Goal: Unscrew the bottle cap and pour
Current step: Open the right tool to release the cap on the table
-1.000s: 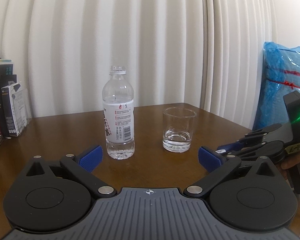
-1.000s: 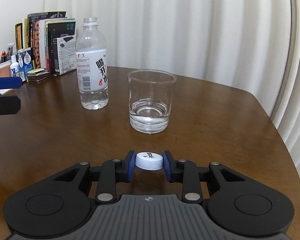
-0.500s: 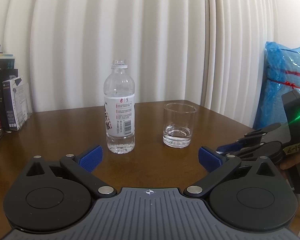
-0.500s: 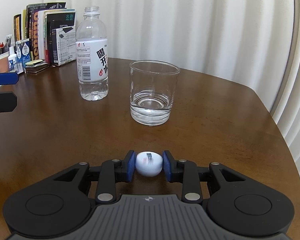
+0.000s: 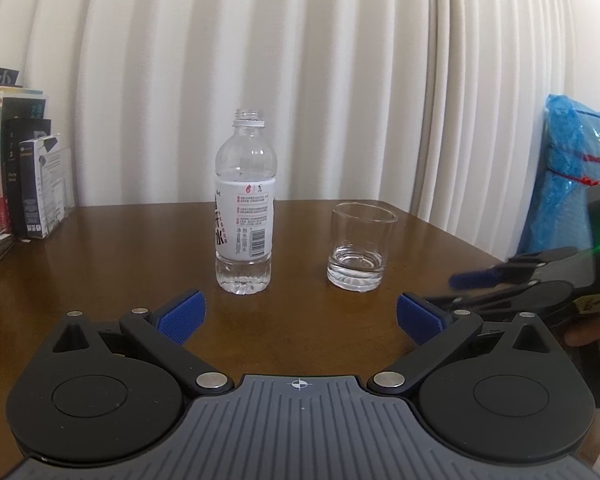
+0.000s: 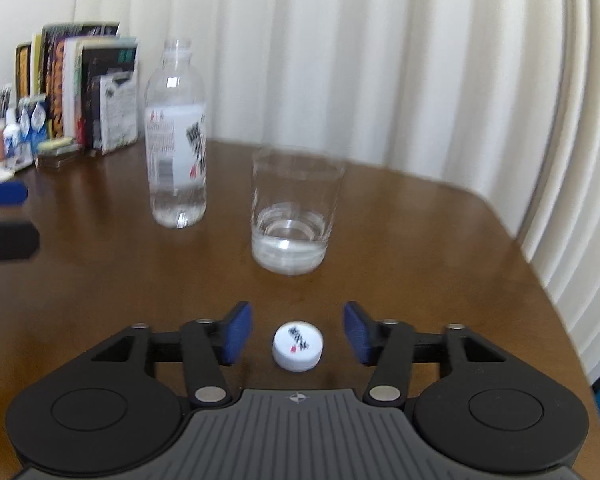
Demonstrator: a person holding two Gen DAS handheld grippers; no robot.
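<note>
An uncapped clear water bottle (image 5: 244, 208) with a white label stands upright on the brown table (image 5: 120, 264), with a little water at its bottom. It also shows in the right wrist view (image 6: 176, 136). A glass tumbler (image 5: 359, 246) with a little water stands to its right, and also shows in the right wrist view (image 6: 294, 212). My left gripper (image 5: 300, 316) is open and empty, well short of the bottle. My right gripper (image 6: 298, 336) is open, with the white bottle cap (image 6: 298, 346) lying on the table between its fingers, untouched.
Books and boxes (image 5: 20, 176) stand at the table's back left, with small bottles and stationery beside them (image 6: 16, 136). A blue plastic bag (image 5: 580, 168) sits off the table's right side. White curtains hang behind. The table edge (image 6: 540, 280) curves on the right.
My right gripper has opened and let go of the white cap, which now lies on the table. The left gripper has drawn back slightly from the bottle.
</note>
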